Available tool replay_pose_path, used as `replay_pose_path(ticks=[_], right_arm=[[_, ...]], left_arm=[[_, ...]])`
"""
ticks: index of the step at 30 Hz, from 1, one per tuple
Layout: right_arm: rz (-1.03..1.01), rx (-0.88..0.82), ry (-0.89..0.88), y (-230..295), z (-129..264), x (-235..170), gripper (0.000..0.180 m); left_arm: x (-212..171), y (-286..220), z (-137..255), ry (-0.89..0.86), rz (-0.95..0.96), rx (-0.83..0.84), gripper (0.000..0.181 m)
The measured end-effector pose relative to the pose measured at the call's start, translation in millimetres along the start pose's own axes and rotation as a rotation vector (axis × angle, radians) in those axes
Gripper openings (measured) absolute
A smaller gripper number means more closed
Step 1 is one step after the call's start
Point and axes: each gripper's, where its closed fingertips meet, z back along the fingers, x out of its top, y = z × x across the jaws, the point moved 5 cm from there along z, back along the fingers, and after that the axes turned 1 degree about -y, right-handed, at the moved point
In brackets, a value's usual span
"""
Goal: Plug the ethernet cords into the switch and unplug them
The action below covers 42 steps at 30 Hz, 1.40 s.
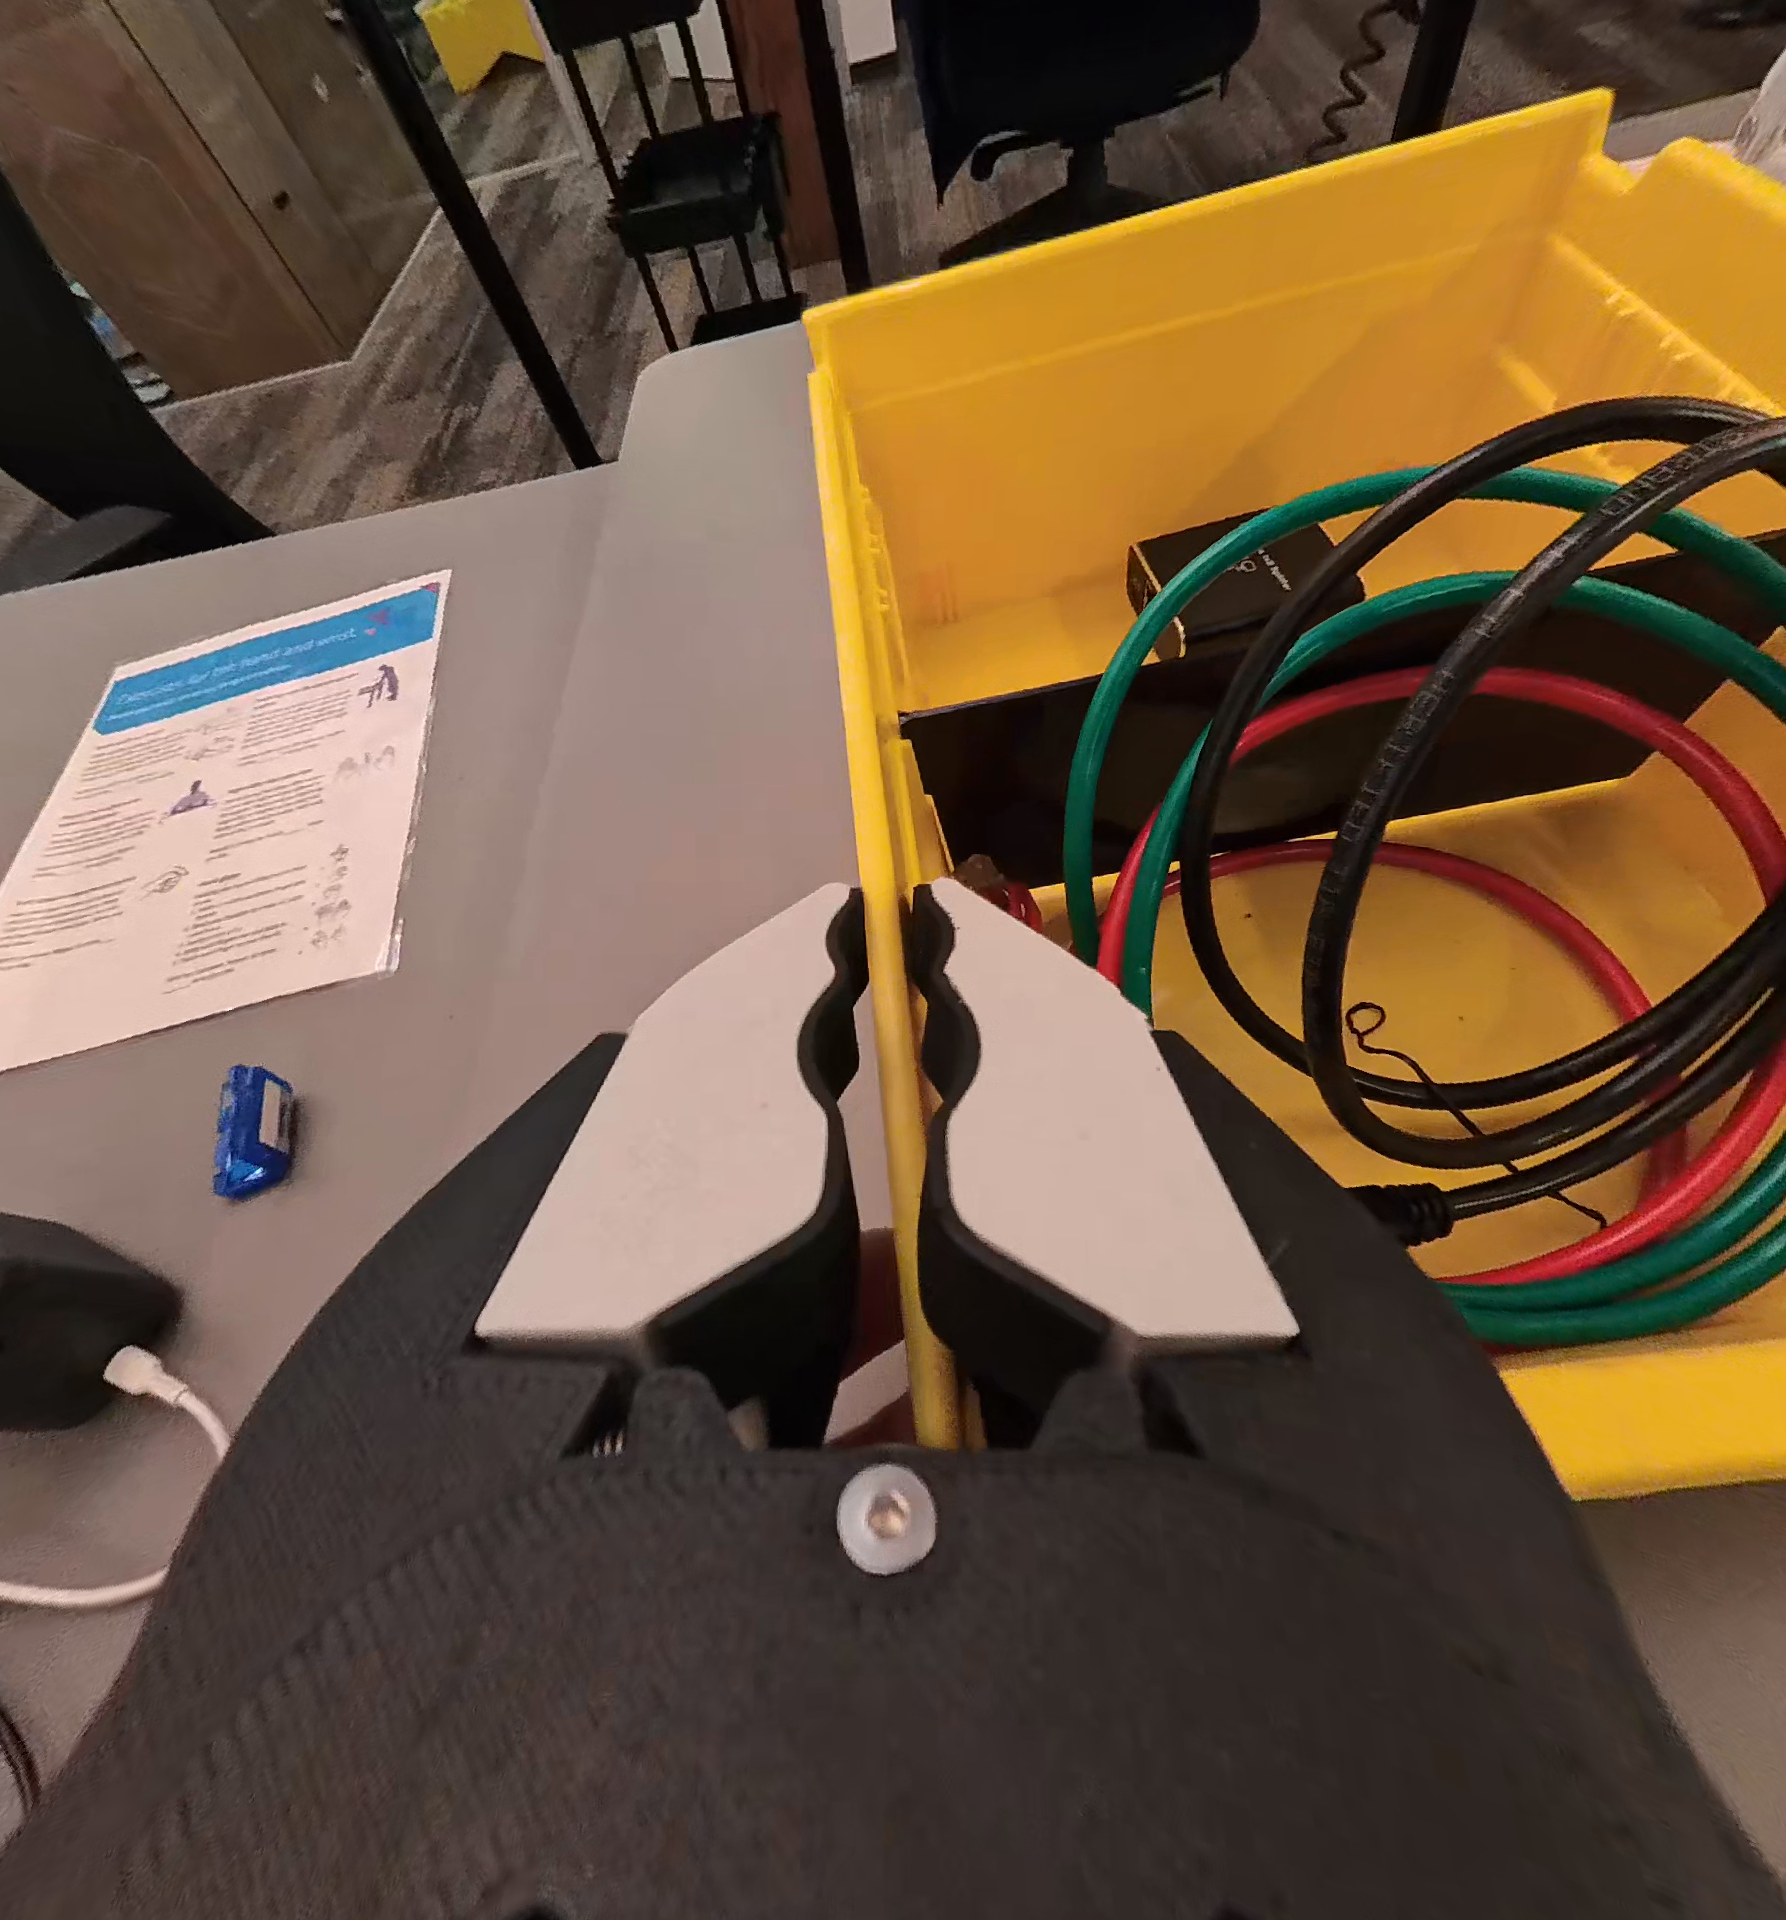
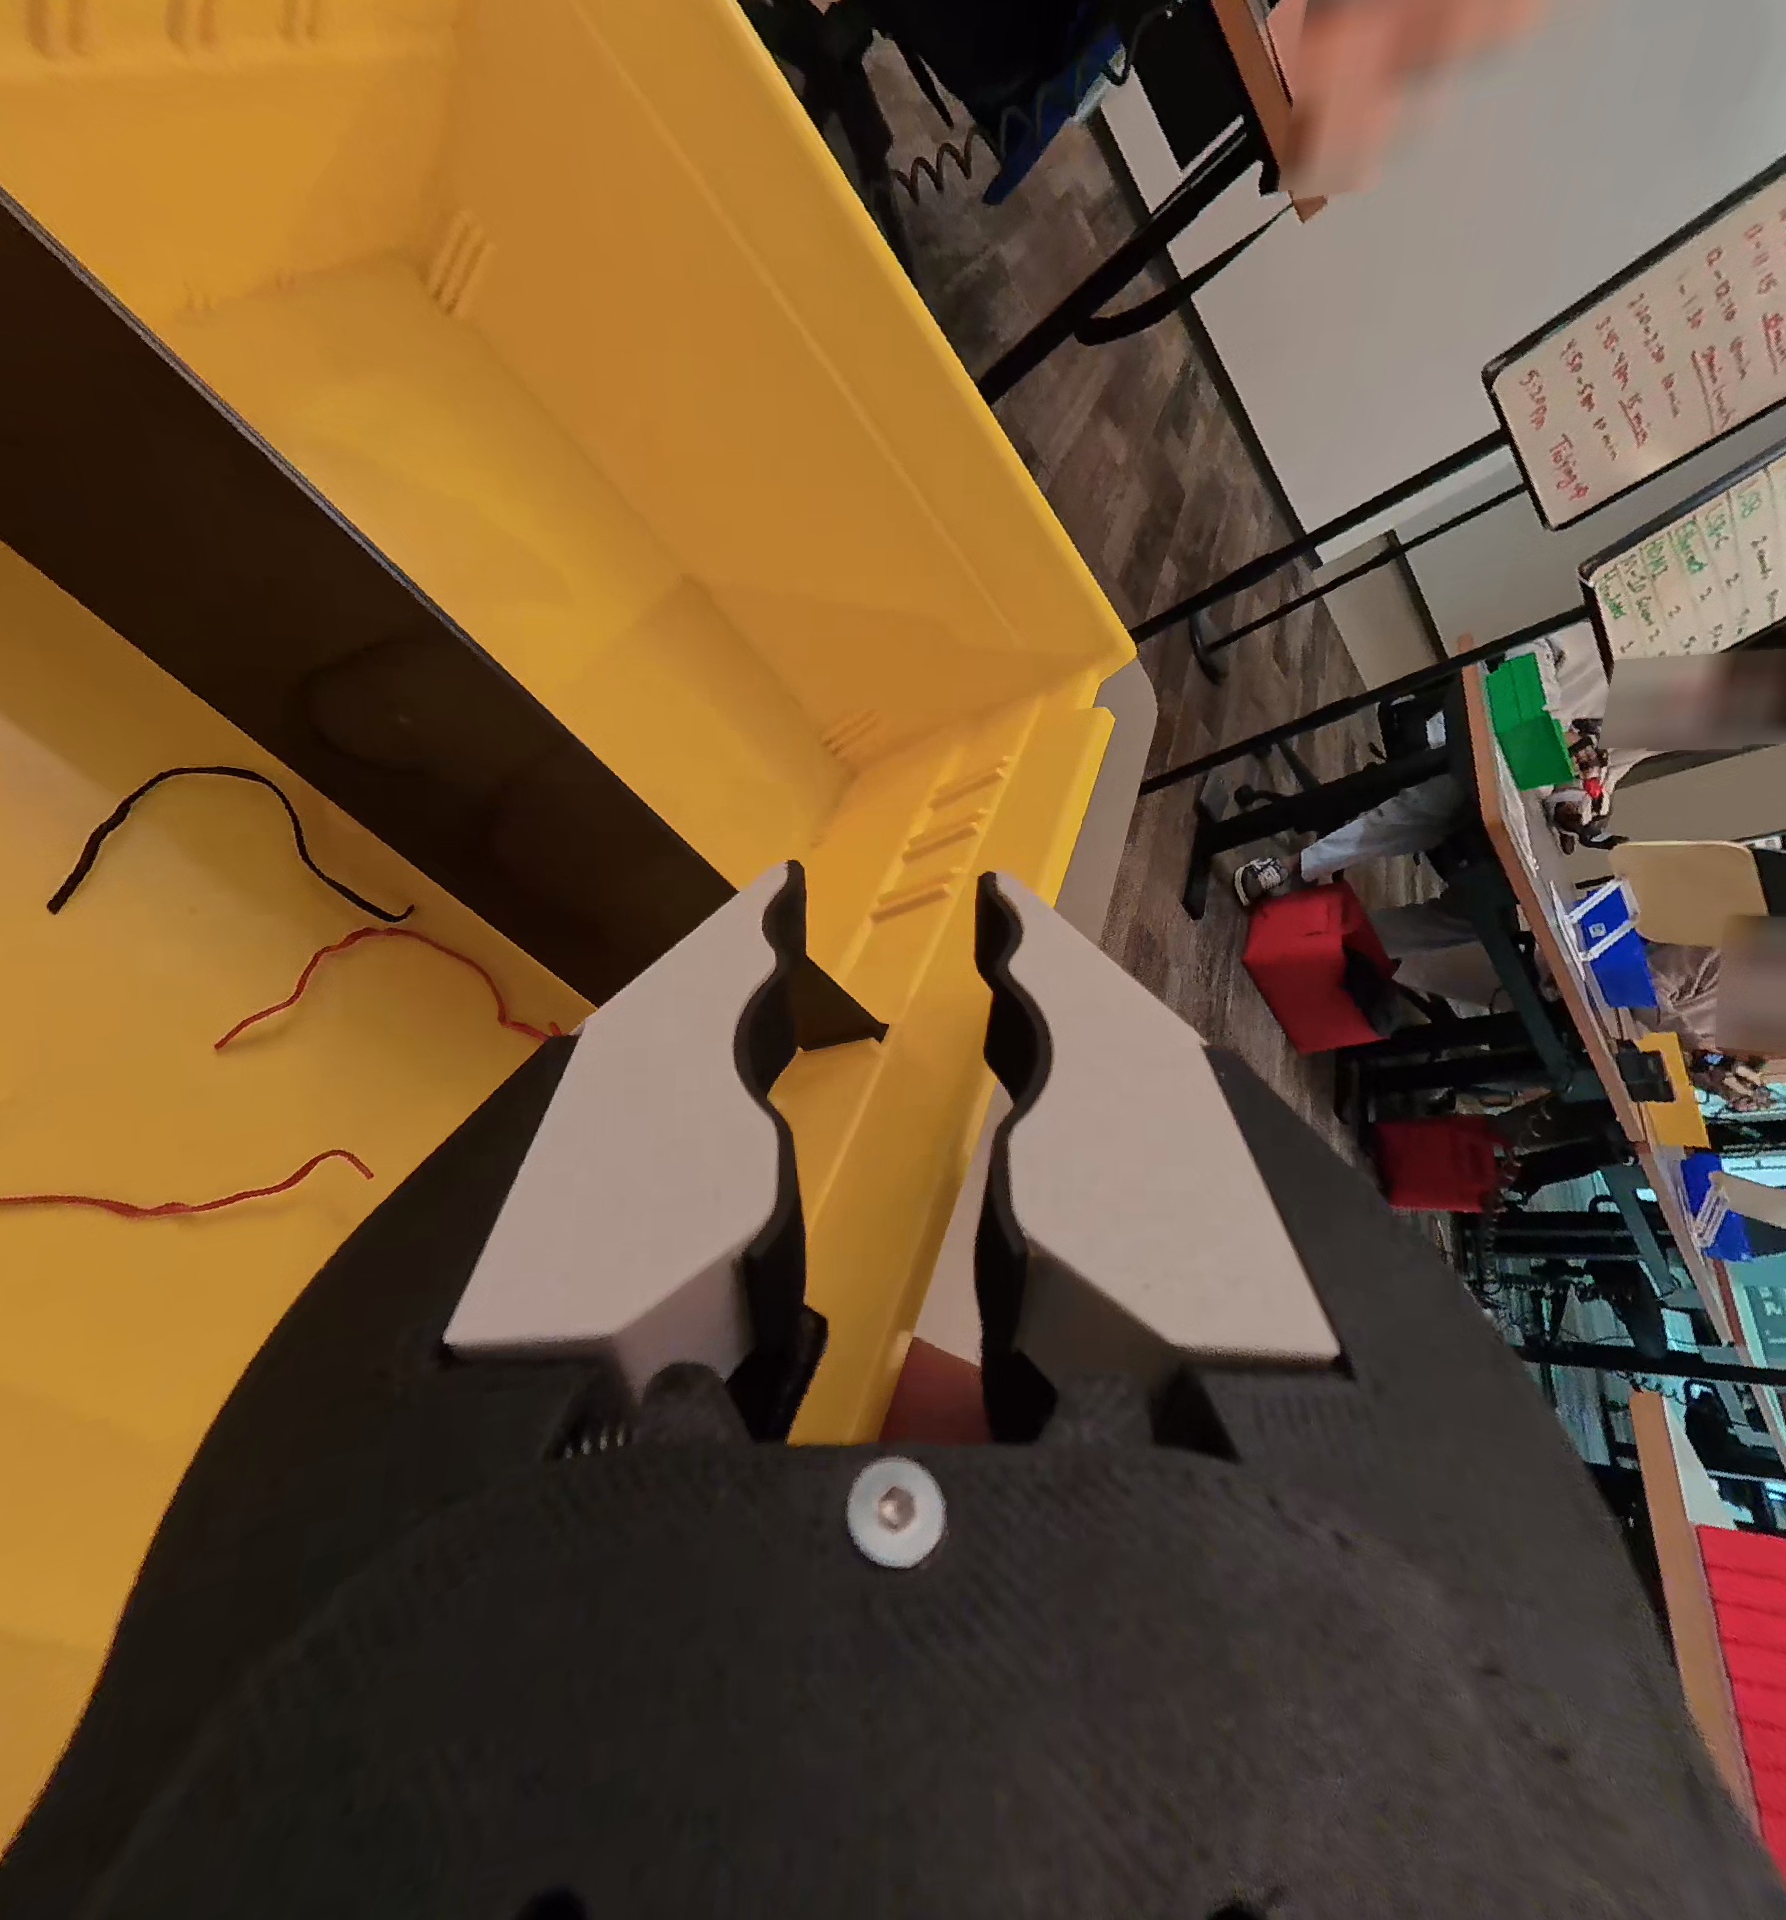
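Observation:
A yellow bin stands on the grey table. Inside it lie coiled green, red and black cords and a small black box behind a black divider. My left gripper is shut on the bin's left wall, one finger inside and one outside. My right gripper straddles the bin's right wall rim and looks closed on it. The right wrist view shows the divider and loose black and red ties on the bin floor.
Left of the bin lie a laminated sheet, a small blue object and a black device with a white cable. Beyond the table edge are floor, chairs, whiteboards and other tables with coloured bins. My hands' fingertips stand some 90 centimeters from each other.

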Motion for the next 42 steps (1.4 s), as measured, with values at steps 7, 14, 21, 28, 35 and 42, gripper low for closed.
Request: replay_pose_path(ticks=[7,14,21,28,35,42], right_arm=[[0.077,-0.041,-0.001,-11,-8,-1,0.043],[0.153,-0.287,-0.061,-38,35,27,0.067],[0.182,-0.339,-0.237,-13,95,104,0.059],[0.187,-0.222,-0.447,56,138,175,0.056],[0.165,-0.113,-0.52,98,151,196,0.054],[0.153,-0.048,-0.523,117,148,200,0.052]], left_arm=[[-6,6,10,0.001,0.009,-0.012,0.007],[53,14,38,-0.172,-0.151,0.152,0.052],[136,-64,-8,-0.046,-0.65,-0.123,0.06],[119,-99,-106,0.413,-0.972,-0.378,0.061],[83,-107,-147,0.686,-1.049,-0.559,0.067],[53,-112,-168,0.794,-1.09,-0.588,0.069]])
